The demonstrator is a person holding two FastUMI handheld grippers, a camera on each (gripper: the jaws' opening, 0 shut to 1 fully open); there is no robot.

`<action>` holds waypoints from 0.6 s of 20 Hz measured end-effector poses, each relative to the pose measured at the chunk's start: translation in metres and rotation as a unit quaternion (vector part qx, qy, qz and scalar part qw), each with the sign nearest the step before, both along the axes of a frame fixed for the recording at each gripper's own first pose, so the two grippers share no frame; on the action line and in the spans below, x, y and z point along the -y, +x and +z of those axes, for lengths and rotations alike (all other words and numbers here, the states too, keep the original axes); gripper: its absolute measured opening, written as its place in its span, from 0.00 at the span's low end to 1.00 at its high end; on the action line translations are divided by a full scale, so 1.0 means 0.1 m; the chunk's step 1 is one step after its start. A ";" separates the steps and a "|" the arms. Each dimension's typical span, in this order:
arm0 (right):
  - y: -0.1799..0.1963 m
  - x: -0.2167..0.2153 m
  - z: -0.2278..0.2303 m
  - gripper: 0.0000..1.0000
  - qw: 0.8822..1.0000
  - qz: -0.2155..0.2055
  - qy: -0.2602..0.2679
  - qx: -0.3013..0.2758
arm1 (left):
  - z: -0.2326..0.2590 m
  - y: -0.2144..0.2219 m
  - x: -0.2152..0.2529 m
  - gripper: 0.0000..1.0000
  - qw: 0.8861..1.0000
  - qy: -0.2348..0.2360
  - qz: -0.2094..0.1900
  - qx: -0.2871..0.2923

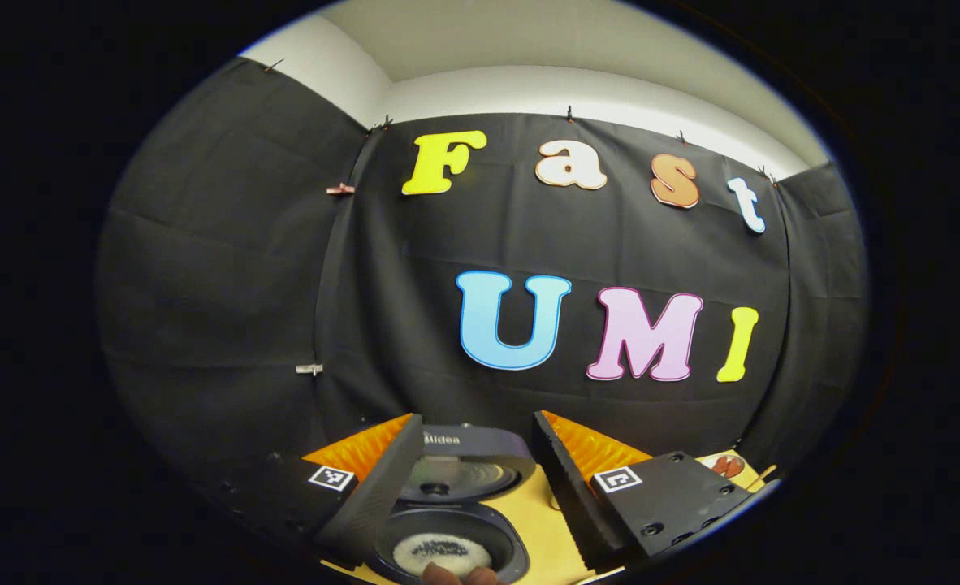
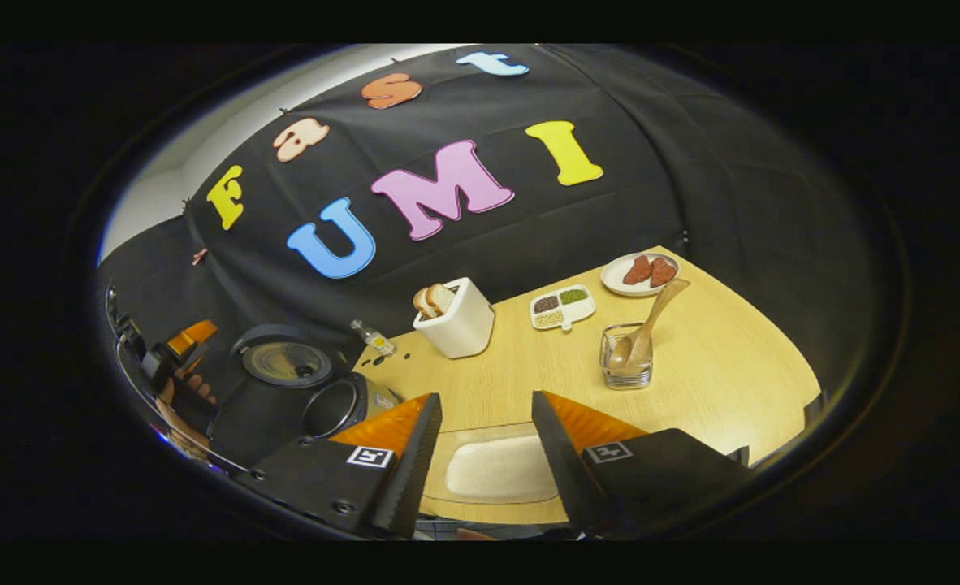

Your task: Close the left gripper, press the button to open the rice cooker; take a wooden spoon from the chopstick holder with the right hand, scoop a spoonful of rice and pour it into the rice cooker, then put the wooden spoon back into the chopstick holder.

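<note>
Lid up, wooden spoon [image 2: 649, 325] in chopstick holder [image 2: 626, 367]; our right gripper [image 2: 484, 455] hangs wide, empty — reaching carelessly could topple that light holder.

White toaster [image 2: 457, 327] holds bread slices [image 2: 433, 300]; divided tray [image 2: 562, 306], plate [image 2: 639, 272] and small bottle [image 2: 373, 337] stand on the wooden table [image 2: 732, 366].
</note>
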State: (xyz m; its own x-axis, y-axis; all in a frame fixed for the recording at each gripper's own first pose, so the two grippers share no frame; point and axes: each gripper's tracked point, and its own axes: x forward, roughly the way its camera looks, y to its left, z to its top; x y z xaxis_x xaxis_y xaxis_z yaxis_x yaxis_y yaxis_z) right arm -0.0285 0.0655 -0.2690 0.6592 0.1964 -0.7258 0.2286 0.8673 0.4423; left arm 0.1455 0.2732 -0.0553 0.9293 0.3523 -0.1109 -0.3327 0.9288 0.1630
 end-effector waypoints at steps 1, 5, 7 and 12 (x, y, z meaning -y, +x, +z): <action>-0.06 -0.04 0.02 0.71 1.000 -0.002 -0.002 -0.001 | 0.00 0.11 -0.05 0.92 1.000 0.011 -0.003 -0.003; -0.23 -0.23 0.04 0.71 1.000 -0.001 -0.007 -0.010 | -0.15 0.41 -0.29 0.92 1.000 0.014 0.005 -0.027; -0.29 -0.35 0.06 0.71 1.000 0.005 -0.007 -0.014 | -0.18 0.53 -0.43 0.92 0.999 0.014 0.018 -0.034; -0.30 -0.57 0.08 0.71 1.000 0.022 -0.004 -0.017 | -0.54 0.59 -0.63 0.92 0.994 -0.011 0.041 -0.100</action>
